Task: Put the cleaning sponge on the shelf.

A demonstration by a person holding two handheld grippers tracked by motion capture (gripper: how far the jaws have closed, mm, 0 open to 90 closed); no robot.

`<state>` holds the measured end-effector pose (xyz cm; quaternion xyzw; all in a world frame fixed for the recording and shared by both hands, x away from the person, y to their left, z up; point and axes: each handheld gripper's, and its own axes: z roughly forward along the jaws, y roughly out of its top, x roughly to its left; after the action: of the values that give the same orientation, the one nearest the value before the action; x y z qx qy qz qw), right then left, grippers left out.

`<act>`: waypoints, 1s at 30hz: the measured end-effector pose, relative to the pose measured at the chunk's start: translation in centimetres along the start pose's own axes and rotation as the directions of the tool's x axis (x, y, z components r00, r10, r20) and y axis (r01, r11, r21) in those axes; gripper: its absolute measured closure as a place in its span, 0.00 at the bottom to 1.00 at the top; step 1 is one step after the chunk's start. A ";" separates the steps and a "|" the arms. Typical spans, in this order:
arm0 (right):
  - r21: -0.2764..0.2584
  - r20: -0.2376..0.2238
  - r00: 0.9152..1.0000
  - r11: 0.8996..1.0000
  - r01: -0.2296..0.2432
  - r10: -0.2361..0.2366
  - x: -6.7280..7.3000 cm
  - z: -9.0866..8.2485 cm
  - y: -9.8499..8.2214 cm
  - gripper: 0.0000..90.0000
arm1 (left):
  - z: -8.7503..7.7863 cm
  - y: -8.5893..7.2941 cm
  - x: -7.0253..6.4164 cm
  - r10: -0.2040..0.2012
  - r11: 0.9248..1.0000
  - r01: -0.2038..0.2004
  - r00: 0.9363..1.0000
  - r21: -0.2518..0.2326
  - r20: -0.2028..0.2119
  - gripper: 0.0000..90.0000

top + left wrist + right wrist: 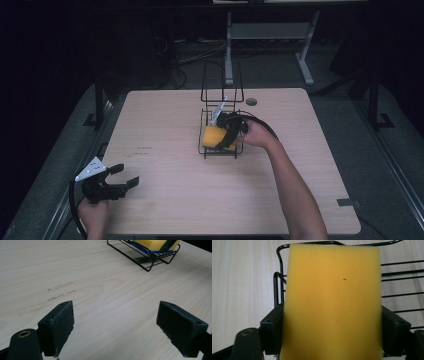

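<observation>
Two black tools, left tool (121, 178) with grey three-cornered plate, trailing black cables, bare forearms, brass-ringed screw holes

A yellow sponge (332, 302), rectangular and fine-pored with a blue layer on its underside, sits clamped by its two long sides between the black jaws of the right gripper (231, 131). It lies over the low front section of a black wire rack (220, 150), its far end reaching the rack's curved rim. The rack stands on the tabletop (175, 200) slightly right of centre, nearer the far edge than the near one.
</observation>
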<state>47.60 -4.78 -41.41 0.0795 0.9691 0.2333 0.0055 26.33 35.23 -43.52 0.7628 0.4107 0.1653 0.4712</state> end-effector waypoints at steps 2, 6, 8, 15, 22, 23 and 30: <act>0.001 0.004 1.000 1.000 0.001 -0.001 -0.1 0.1 -0.1 0.24 | 0.0 0.0 0.0 0.001 1.000 -0.001 1.000 0.000 0.000 0.16; -0.005 -0.003 1.000 1.000 -0.001 0.001 -0.1 0.0 -0.1 0.24 | 0.0 0.0 0.0 0.000 1.000 0.000 1.000 -0.001 0.001 0.16; -0.010 -0.007 1.000 1.000 -0.001 0.000 -0.2 -0.1 -0.1 0.24 | 0.0 0.0 0.0 0.001 1.000 -0.001 1.000 0.001 0.001 0.16; 0.012 -0.014 1.000 1.000 -0.003 0.003 -0.2 0.0 -0.2 0.24 | 0.2 -0.1 0.0 -0.005 1.000 0.005 1.000 -0.003 0.010 0.16; 0.018 -0.023 1.000 1.000 -0.007 0.007 -0.3 -0.1 0.0 0.24 | 0.2 -0.1 0.0 -0.005 1.000 0.005 1.000 0.002 0.008 0.16; 0.018 -0.025 1.000 1.000 -0.013 0.013 -0.3 -0.1 0.1 0.23 | 0.2 -0.1 0.0 -0.005 1.000 0.005 1.000 0.002 0.008 0.16; 0.003 -0.020 1.000 1.000 -0.024 0.024 -0.3 0.3 0.2 0.19 | 0.1 -0.1 0.1 -0.006 1.000 0.006 1.000 -0.002 0.009 0.16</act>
<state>47.89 -4.55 -41.58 0.0890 0.9684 0.2329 -0.0069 26.42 35.24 -43.67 0.7619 0.4106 0.1609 0.4744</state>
